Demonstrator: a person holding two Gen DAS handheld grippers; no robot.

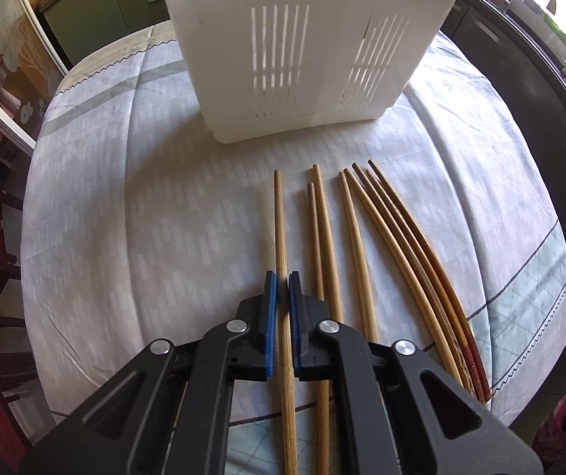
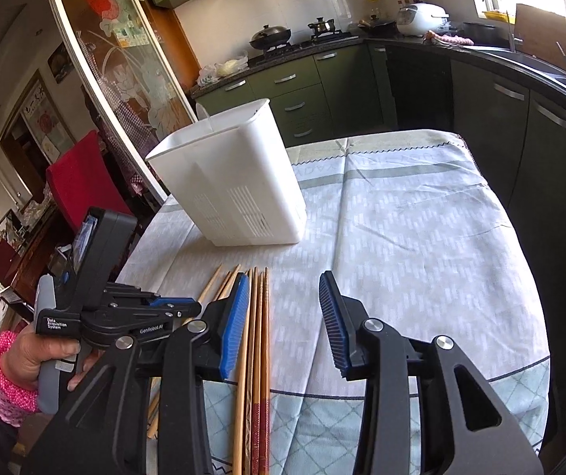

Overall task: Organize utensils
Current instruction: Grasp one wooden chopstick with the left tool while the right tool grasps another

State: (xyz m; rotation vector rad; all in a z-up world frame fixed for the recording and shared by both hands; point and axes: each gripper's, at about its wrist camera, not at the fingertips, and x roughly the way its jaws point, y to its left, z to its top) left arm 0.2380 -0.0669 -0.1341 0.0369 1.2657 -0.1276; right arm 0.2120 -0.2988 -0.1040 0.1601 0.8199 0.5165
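Note:
Several wooden chopsticks (image 1: 362,229) lie side by side on the cloth-covered table (image 1: 124,217), in front of a white slotted utensil holder (image 1: 302,51). My left gripper (image 1: 282,281) is shut on the leftmost chopstick (image 1: 280,217), its blue pads pressing both sides of the stick, which still points toward the holder. In the right wrist view my right gripper (image 2: 284,289) stands open over the cloth, its left finger just above the chopsticks (image 2: 259,316) and nothing between its pads. The holder (image 2: 235,182) stands upright behind them.
A hand (image 2: 33,356) in a pink sleeve holds the left gripper's body (image 2: 97,308) at the table's left edge. A red chair (image 2: 81,174) stands beyond that edge. Green kitchen cabinets (image 2: 302,91) run behind and to the right of the table.

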